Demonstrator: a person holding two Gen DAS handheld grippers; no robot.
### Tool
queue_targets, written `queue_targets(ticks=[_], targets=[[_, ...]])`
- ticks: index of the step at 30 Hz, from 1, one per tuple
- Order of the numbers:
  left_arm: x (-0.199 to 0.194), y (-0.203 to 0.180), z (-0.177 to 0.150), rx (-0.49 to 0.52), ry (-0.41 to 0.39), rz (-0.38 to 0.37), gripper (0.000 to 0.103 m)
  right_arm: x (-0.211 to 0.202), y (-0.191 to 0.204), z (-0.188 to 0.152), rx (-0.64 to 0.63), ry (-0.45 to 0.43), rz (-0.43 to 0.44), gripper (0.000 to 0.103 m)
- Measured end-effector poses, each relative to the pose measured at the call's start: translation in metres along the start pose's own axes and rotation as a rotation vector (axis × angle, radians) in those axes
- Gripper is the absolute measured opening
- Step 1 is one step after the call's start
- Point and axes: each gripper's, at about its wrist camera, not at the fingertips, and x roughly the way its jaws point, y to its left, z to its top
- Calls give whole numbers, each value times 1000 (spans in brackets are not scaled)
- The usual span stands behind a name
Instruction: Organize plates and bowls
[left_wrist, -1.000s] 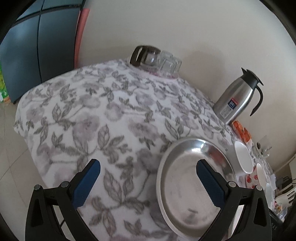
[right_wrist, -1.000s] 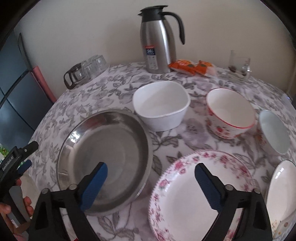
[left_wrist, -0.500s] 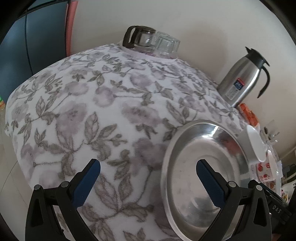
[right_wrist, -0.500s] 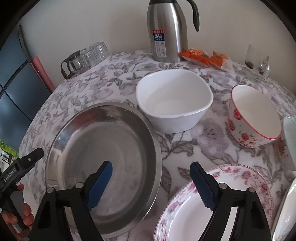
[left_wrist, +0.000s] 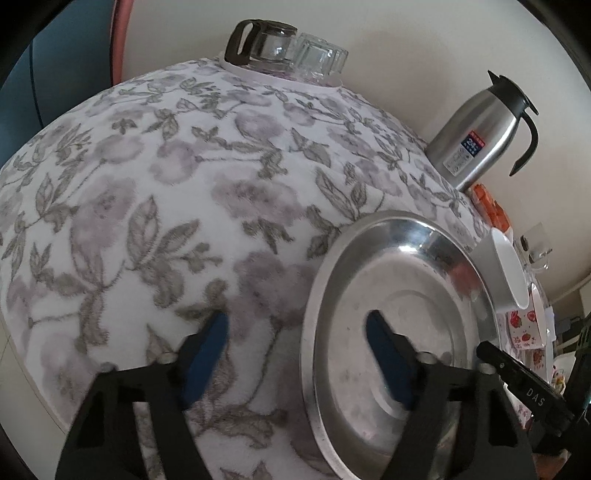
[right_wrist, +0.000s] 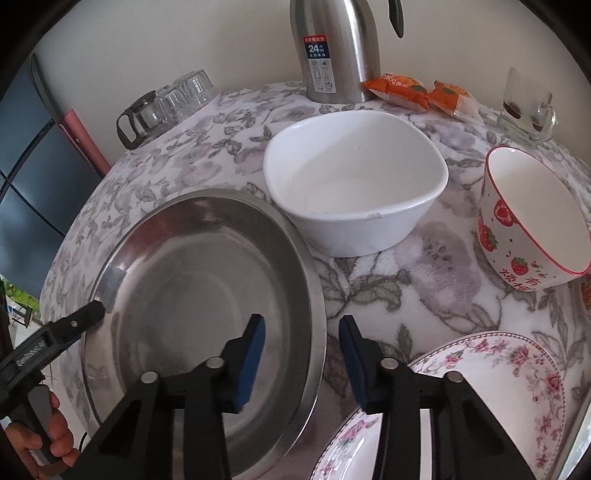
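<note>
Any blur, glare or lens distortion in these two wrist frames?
Left wrist: heavy fisheye bulges the tablecloth; blue pads motion-smeared, window glare on the steel plate. Right wrist: sharper, soft reflections in the plate, dark vignette at corners.

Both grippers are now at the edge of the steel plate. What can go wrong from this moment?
1. Neither the left gripper nor the right gripper, jaws just closing, presses the steel plate rim yet; the thin, smooth rim may slip out.
2. The white bowl sits right beside the plate, so lifting or tilting could knock it.
3. An uneven lift by the two grippers may tip the plate.
</note>
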Motion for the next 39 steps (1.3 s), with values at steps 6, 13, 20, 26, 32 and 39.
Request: queue_targets(ticks=[6, 13, 20, 26, 32, 39], targets=[[2, -2, -2, 12, 15, -5, 45, -2, 3, -2, -6, -8, 15, 32], [3, -10, -4, 41, 25, -31, 28, -9, 2, -3, 9, -15, 36, 31], [-4, -6, -6, 34, 29, -24, 27, -19, 5, -8, 8, -21, 57, 31], [-21, -4, -9, 27, 11, -15, 27, -36, 13, -13, -13, -39, 62, 31], [-40, -8, -11, 29, -16, -15, 27, -55, 17, -20, -22, -59, 67, 31], [-66, -19, -14, 40, -54, -33, 27, -83, 14, -30, -8, -100, 75, 31]])
